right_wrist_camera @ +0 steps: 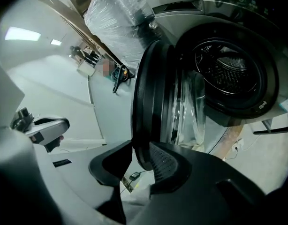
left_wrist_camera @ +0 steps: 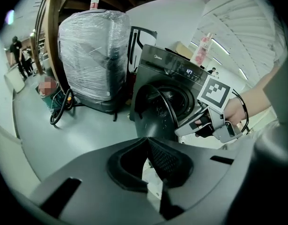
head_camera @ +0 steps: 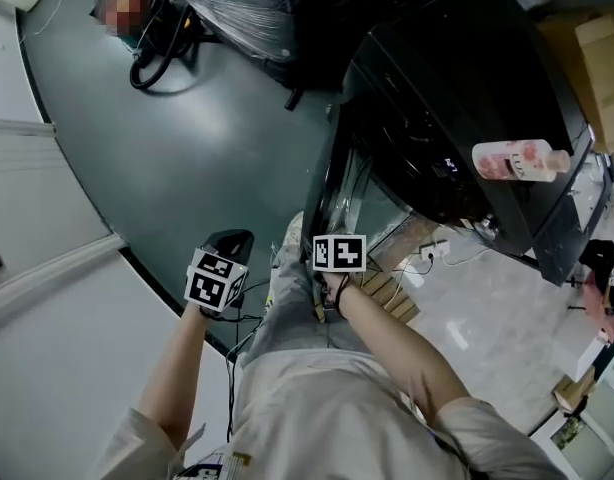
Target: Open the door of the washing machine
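The dark front-loading washing machine (head_camera: 457, 98) stands at the upper right, and its round door (head_camera: 332, 193) is swung out toward me. In the right gripper view the door (right_wrist_camera: 151, 102) stands edge-on beside the open drum (right_wrist_camera: 226, 69). My right gripper (right_wrist_camera: 143, 156) is shut on the door's lower rim, which sits between its pads. The head view has this gripper (head_camera: 334, 230) right at the door's edge. My left gripper (left_wrist_camera: 147, 142) hangs left of the door (left_wrist_camera: 151, 114), its tips together and nothing held. It (head_camera: 232, 240) is over the floor.
A pink bottle (head_camera: 517, 160) lies on top of the machine. A plastic-wrapped appliance (left_wrist_camera: 90, 55) stands behind the machine, with a coiled cable (head_camera: 162, 53) on the floor nearby. Cardboard boxes (head_camera: 587, 48) sit at the right. Loose cables (head_camera: 427, 253) lie under the machine's front.
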{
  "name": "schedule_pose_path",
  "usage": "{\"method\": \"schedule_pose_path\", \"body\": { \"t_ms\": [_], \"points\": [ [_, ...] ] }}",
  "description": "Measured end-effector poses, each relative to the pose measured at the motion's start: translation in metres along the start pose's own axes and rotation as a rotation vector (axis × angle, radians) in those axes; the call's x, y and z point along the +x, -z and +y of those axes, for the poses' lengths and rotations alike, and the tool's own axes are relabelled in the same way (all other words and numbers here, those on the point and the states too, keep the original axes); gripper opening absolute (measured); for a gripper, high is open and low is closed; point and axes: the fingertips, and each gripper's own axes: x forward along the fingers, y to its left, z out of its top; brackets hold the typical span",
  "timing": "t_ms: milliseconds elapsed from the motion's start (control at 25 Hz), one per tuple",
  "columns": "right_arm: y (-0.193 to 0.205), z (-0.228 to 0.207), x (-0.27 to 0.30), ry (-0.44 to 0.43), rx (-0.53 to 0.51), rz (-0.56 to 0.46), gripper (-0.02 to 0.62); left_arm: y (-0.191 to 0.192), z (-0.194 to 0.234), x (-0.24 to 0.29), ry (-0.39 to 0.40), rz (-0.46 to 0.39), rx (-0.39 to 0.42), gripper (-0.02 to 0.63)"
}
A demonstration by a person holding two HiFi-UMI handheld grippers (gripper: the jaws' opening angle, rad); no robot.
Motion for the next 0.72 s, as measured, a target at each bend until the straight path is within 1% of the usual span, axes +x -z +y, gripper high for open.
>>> {"method": "schedule_pose_path", "body": {
  "t_ms": [120,240,400,520,640,720],
  "points": [
    [-0.006,0.019,0.013,-0.029,0.079,0.009,0.138,0.015,0.015,-0.010,-0.026,-0.005,-0.051,0.020],
    [-0.013,0.038,0.023,-0.033,0.124,0.016,0.138,0.030,0.025,-0.021,-0.044,-0.008,-0.105,0.021],
    [-0.025,0.064,0.037,-0.046,0.134,0.014,0.135,0.041,0.046,-0.035,-0.081,-0.039,-0.175,0.020],
    [-0.036,0.082,0.050,-0.065,0.133,0.016,0.130,0.045,0.066,-0.047,-0.122,-0.076,-0.224,0.021],
    [-0.049,0.100,0.062,-0.075,0.150,0.021,0.127,0.050,0.085,-0.060,-0.162,-0.111,-0.288,0.020],
    [-0.057,0.111,0.068,-0.088,0.162,0.024,0.124,0.055,0.093,-0.068,-0.185,-0.124,-0.316,0.021]
  ]
}}
